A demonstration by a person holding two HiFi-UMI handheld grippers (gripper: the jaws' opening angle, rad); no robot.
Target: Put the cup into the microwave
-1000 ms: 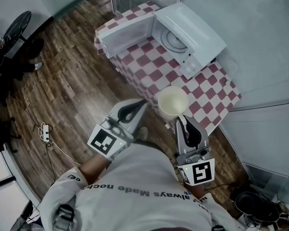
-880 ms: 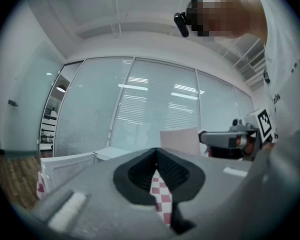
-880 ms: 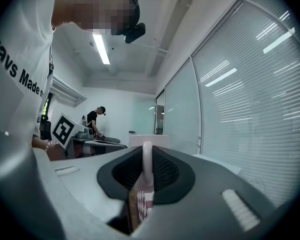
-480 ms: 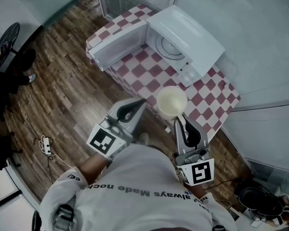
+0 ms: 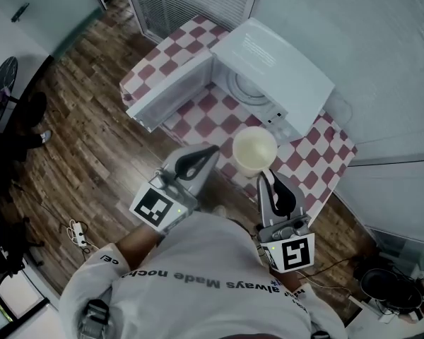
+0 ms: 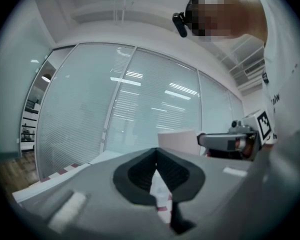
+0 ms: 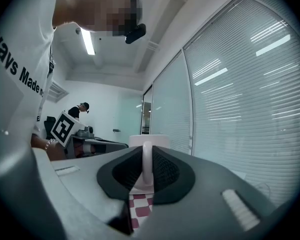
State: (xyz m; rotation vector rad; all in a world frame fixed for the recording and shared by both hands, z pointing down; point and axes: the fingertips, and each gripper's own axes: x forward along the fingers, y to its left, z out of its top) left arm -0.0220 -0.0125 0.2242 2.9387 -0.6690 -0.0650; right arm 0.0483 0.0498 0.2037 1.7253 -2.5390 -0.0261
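While the right gripper (image 5: pixel 267 178) hangs over the near edge of the worktop (image 5: pixel 318 145), its jaws are clenched on the handle (image 7: pixel 147 164) of the cup (image 5: pixel 254 150) — the handle stands upright between the dark pads, with the cup body just beyond the tips.

Cup: pale, mouth up, carried by its handle. It sits over the check cloth, just near of the microwave (image 5: pixel 283 69) opening and not inside it.

Microwave: white, on the far part of the worktop. Door (image 5: pixel 171 96) swung wide open toward the left. Round turntable (image 5: pixel 242 85) visible in the cavity. A red-and-white check cloth covers the worktop.

Left gripper (image 5: pixel 212 150): just left of the cup, close beside it, apart from it. Its jaws are closed tip to tip with nothing held between them — only a sliver of check cloth shows through the gap lower down. In the left gripper view the cup and the right gripper lie to the right, past the jaws.

Wood floor (image 5: pixel 78 133) lies left of the worktop. The person's white shirt (image 5: pixel 212 281) fills the near edge of the head view.
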